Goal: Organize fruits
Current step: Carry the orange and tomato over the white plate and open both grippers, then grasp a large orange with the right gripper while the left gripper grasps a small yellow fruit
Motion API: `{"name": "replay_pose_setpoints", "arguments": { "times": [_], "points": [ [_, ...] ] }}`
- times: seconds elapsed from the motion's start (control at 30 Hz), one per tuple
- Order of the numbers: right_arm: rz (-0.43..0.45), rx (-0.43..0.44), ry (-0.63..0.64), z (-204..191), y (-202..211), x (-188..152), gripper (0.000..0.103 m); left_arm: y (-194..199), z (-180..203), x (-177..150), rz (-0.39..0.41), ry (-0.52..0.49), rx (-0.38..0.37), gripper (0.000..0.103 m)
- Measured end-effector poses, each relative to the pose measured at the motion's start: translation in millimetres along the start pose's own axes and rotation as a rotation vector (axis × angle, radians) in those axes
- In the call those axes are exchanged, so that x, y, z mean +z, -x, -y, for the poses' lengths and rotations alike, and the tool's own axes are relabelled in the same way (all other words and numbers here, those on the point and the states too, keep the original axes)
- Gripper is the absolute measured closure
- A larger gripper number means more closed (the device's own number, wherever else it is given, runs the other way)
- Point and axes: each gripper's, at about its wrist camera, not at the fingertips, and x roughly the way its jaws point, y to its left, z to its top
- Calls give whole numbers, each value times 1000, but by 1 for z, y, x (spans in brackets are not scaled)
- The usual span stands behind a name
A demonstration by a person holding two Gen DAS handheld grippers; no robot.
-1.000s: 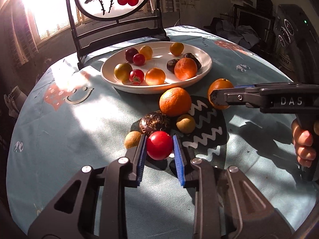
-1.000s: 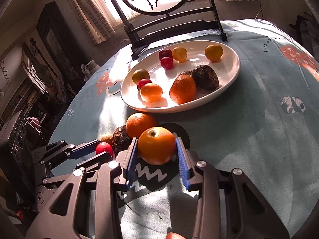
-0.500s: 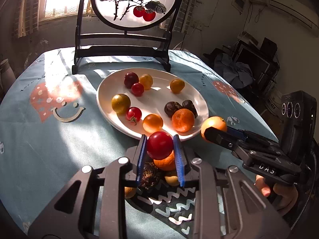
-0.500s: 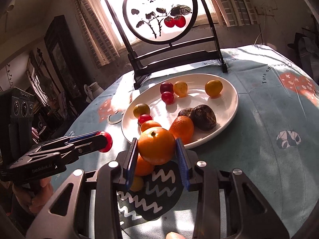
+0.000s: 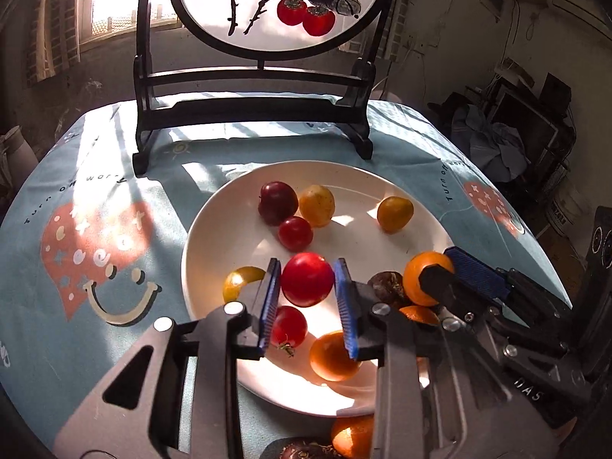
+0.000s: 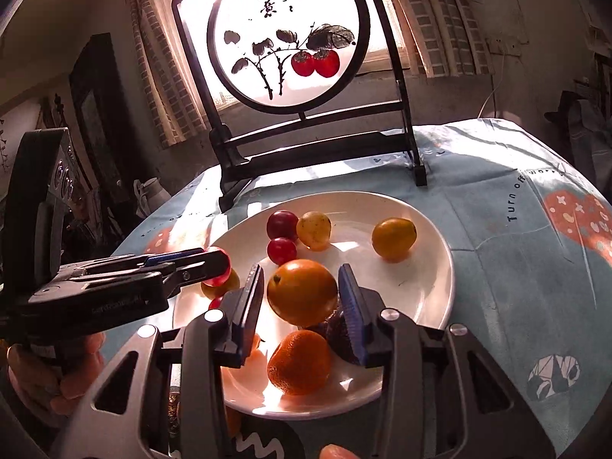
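Observation:
My left gripper [image 5: 307,302] is shut on a red tomato [image 5: 307,284] and holds it above the white plate [image 5: 214,222]. My right gripper [image 6: 302,306] is shut on an orange [image 6: 301,292] and holds it above the same plate [image 6: 432,279]. The plate holds several fruits: a dark plum [image 5: 277,202], yellow fruits, small tomatoes, oranges and a dark brown fruit [image 5: 386,287]. The right gripper with its orange [image 5: 422,281] shows at the right of the left wrist view. The left gripper with its tomato [image 6: 220,267] shows at the left of the right wrist view.
A black stand with a round painted screen [image 5: 264,4] stands behind the plate. An orange [image 5: 352,436] and a dark fruit [image 5: 302,451] lie on a dark mat near the plate's front edge. The round table has a light blue printed cloth [image 5: 95,229].
Both grippers lifted their fruits off the table and carried them forward over the plate. The left holds the tomato, the right holds the orange throughout.

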Motion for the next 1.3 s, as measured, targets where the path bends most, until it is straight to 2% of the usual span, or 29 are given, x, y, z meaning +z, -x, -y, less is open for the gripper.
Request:
{"name": "replay_pose_setpoints", "arguments": {
  "times": [0.03, 0.07, 0.1, 0.2, 0.27, 0.47, 0.6, 0.67, 0.77, 0.9, 1.03, 1.3],
  "points": [
    [-3, -1, 3, -1, 1, 1, 53, 1, -1, -1, -1, 14, 26, 33],
    [-11, -7, 6, -2, 3, 1, 39, 6, -4, -2, 15, 38, 52, 17],
    [-15, -16, 9, -4, 7, 2, 35, 14, -6, -5, 42, 56, 52, 17],
    [9, -29, 19, -11, 22, 3, 35, 37, -7, -13, 57, 62, 43, 16],
    [10, -27, 20, -16, 31, 2, 35, 54, -8, -22, 79, 67, 63, 11],
    [9, -28, 29, -32, 55, -13, 35, 93, -21, -68, 111, 120, 151, 6],
    [20, -40, 36, -41, 65, -22, 35, 93, -38, -102, 73, 173, 144, 6],
    [17, -43, 43, -45, 67, -27, 35, 86, -46, -114, 22, 193, 185, 6],
    [-9, -48, 53, -50, 66, -33, 35, 87, -51, -118, 20, 195, 225, 6],
    [-69, -10, 37, -52, 60, -42, 35, 90, -54, -119, 30, 208, 220, 6],
    [-106, -8, 46, -56, 54, -47, 35, 88, -52, -119, 26, 181, 267, 6],
    [-204, 57, -13, -51, 41, -54, 35, 91, -55, -118, 26, 193, 258, 6]
  ]
}}
